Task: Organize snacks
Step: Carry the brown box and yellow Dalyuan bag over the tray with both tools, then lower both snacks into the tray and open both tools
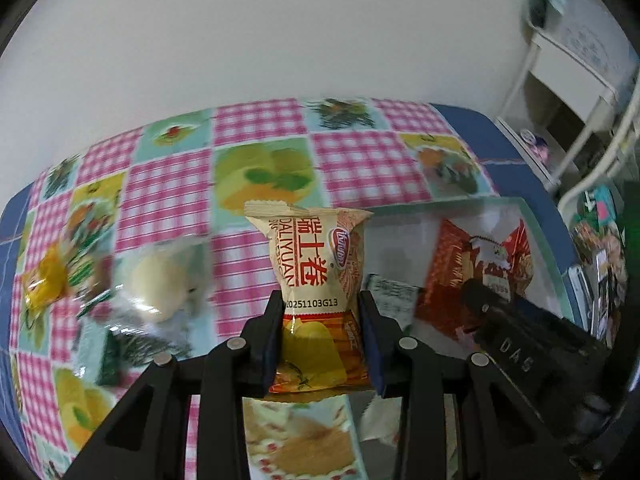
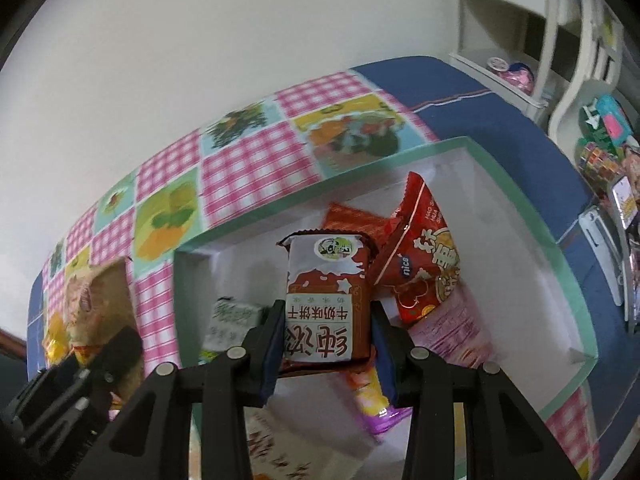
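Packets are in hand on both sides. Left gripper (image 1: 320, 340) pinches a cream-and-orange Swiss-roll packet (image 1: 310, 276) at its lower half, upright, held above the checked tablecloth (image 1: 168, 196) just left of the green-rimmed box (image 1: 544, 236). Right gripper (image 2: 325, 344) pinches a brown milk-biscuit packet (image 2: 326, 300) across its sides, over the box interior, where a red snack bag (image 2: 420, 264) and other packets already lie. Judgement: both packets are light, air-puffed film, slippery and easily crushed; the cake inside is soft, the biscuit brittle. Best hold is across the flat sides near mid-body, pressure modest, never on the crimped end seals, which would slide out.
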The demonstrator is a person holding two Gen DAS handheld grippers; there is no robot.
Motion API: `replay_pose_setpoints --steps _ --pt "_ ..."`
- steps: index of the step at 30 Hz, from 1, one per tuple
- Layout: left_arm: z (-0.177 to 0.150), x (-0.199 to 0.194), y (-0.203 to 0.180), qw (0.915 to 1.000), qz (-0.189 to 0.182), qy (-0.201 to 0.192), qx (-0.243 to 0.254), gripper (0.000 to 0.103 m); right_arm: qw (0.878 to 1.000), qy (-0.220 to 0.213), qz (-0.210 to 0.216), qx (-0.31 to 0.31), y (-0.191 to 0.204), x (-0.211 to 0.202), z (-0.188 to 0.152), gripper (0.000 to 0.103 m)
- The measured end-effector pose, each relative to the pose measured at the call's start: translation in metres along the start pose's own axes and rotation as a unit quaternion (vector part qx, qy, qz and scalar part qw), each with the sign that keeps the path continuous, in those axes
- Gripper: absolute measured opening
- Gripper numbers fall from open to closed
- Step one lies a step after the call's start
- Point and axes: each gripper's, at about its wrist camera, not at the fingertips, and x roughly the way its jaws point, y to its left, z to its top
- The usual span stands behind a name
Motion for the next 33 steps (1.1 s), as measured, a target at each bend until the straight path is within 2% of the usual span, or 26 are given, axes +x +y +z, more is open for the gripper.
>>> replay_pose_setpoints --steps 9,21,26,33 --pt "0.002 0.026 -0.032 0.9993 -0.023 0.006 0.029 0.037 0.999 -0.009 0.001 0.035 -0.027 0.0 0.017 0.042" --pt "0.001 0.034 -0.051 0.9972 -0.05 0.001 0.056 0.037 0.999 -0.027 0.011 0.029 -0.025 0.0 0.026 0.042" --pt "0.004 0.028 -0.049 0.9973 -0.056 0.0 0.048 0.052 0.999 -0.032 0.006 0.027 -0.023 -0.004 0.026 0.043" --pt "0.01 0.018 -0.025 0.9989 -0.042 0.016 0.011 0.054 0.999 -0.026 0.003 0.03 -0.022 -0.01 0.023 0.043"
